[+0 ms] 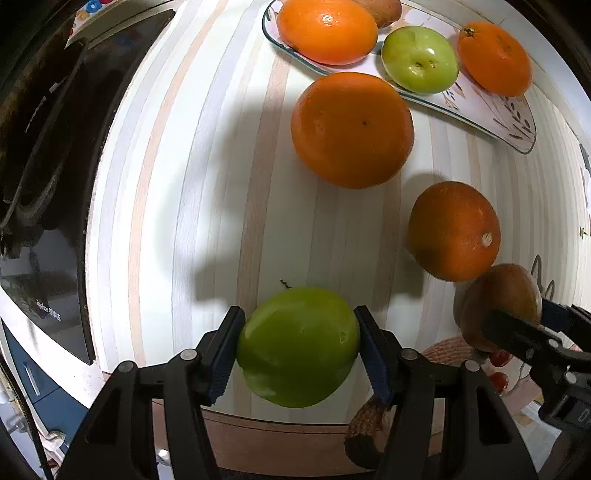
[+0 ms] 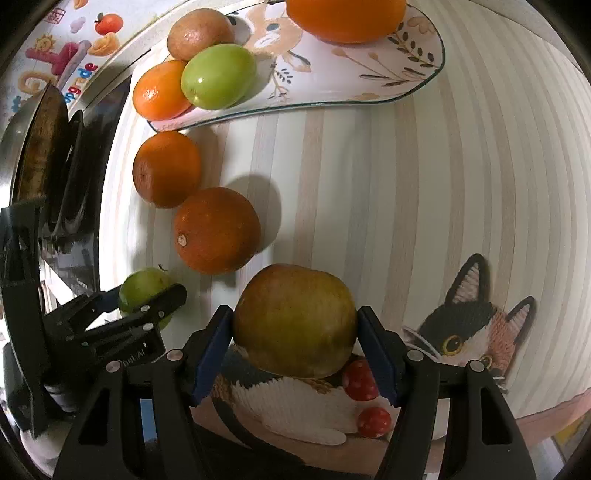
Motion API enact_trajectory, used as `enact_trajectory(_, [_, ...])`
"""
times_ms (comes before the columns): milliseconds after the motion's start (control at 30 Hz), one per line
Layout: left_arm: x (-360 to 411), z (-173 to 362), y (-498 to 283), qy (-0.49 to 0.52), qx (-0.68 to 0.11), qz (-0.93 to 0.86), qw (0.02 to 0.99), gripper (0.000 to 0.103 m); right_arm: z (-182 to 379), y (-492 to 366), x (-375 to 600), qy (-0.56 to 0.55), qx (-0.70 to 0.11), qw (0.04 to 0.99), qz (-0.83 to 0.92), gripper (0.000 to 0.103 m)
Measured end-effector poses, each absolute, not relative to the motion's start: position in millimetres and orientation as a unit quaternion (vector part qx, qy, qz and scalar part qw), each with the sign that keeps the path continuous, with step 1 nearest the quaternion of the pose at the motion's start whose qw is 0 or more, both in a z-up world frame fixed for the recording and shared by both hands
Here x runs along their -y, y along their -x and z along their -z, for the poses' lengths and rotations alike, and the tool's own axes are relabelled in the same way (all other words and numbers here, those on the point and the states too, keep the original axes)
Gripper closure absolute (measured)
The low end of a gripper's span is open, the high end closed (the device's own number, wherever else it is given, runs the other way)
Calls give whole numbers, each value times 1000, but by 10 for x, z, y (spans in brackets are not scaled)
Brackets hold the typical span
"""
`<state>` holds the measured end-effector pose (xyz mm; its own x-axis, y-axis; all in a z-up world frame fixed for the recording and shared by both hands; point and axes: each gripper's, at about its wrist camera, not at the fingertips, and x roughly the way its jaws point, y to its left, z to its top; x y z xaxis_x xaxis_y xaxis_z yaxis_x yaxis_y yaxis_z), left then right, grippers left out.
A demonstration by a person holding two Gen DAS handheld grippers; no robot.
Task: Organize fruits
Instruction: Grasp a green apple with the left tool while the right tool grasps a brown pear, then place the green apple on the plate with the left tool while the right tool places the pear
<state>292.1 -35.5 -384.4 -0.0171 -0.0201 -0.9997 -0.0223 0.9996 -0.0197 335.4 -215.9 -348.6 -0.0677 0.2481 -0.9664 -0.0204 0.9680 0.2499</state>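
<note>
Crosswise in the left gripper [image 1: 297, 349] — green fruit [image 1: 298, 345], long axis side-to-side

Striped tablecloth [image 2: 461, 184]; cat motif [image 2: 469, 332]; dark surround.

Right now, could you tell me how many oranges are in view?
4. Two lie on the plate: one at its far end, one nearer. Two sit on the tablecloth: a large one and a darker one. Others may be hidden.
</note>
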Motion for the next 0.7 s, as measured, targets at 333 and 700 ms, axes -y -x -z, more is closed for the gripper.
enact_trajectory(333, [344, 3732, -3047, 21, -717, 5, 697, 45, 3469, -3313, 2191, -82, -718, 684, -101, 33])
enact_trajectory(700, [537, 2874, -3325, 36, -672, 64, 737, 45, 2871, -3381, 2474, -132, -663, 729, -107, 33])
